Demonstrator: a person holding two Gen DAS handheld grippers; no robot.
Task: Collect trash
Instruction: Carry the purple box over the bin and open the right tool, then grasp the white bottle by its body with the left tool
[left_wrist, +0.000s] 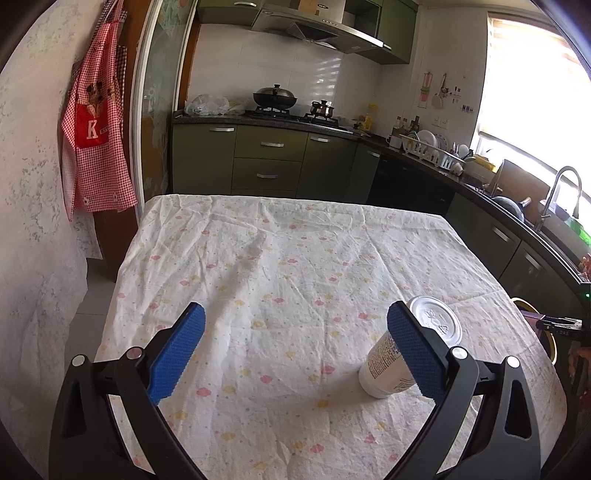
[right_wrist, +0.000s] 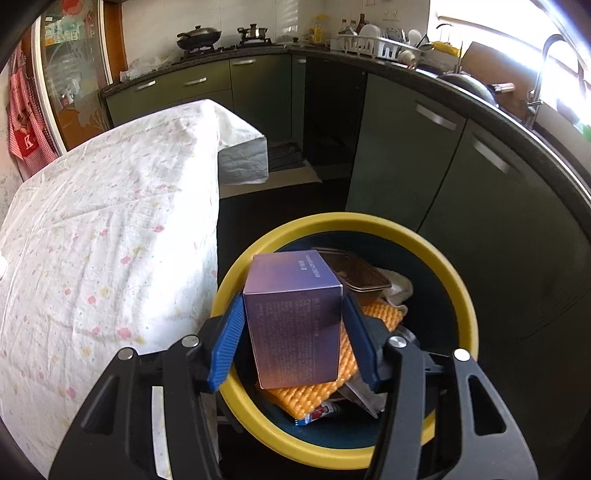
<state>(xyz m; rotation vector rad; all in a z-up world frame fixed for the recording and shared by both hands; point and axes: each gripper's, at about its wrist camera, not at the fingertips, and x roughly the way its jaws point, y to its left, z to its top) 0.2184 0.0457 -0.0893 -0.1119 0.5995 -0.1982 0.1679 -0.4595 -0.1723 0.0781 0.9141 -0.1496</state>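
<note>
Box (right_wrist: 293, 321) hangs above the bin (right_wrist: 458, 280), long axis pointing away, between the right gripper (right_wrist: 293, 328) pads, which touch its sides. Left gripper (left_wrist: 295, 332) gapes wide beside a cup (left_wrist: 384, 365).

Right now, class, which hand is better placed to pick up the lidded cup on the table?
Left. The left gripper hangs open over the table, beside the lidded cup. The right gripper has a purple box between its jaws over the yellow-rimmed bin.
</note>
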